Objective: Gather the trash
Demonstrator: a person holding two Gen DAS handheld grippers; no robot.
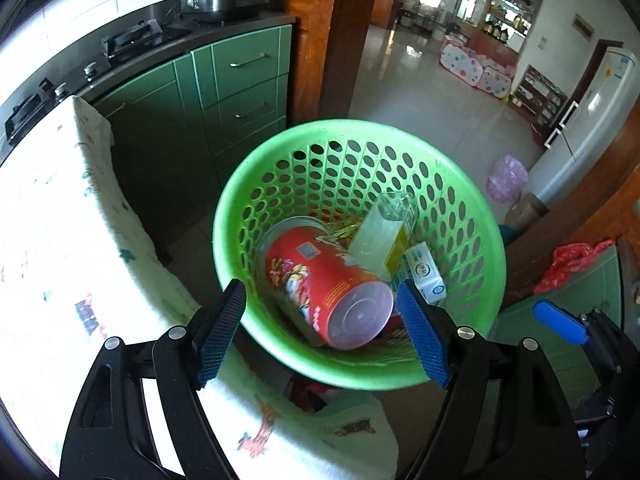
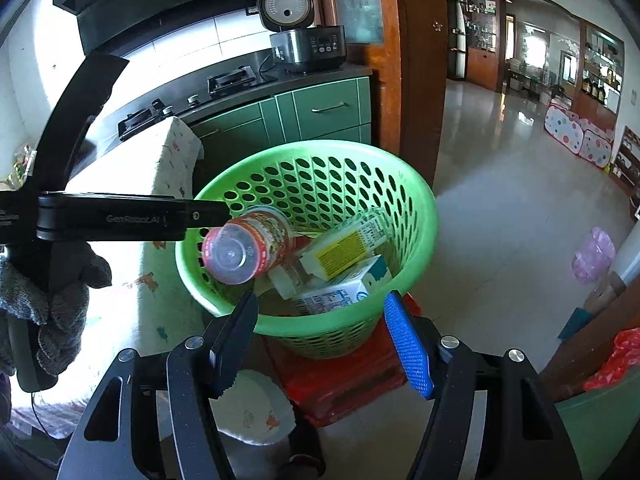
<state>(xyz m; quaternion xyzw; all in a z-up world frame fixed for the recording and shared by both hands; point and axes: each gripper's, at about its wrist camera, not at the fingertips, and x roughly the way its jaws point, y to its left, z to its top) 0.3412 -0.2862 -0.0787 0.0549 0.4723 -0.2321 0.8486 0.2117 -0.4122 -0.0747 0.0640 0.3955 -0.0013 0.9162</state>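
With the red can (image 1: 328, 280) lying in the green basket (image 1: 240, 208), both the left gripper (image 1: 320, 332) and right gripper (image 2: 320, 340) stand open and empty, so lift the left one straight clear of the rim.

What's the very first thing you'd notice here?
The bright green basket in the middle, full of holes. Inside it lies a big red can on its side, next to a milk carton. Behind it stand green kitchen cabinets.
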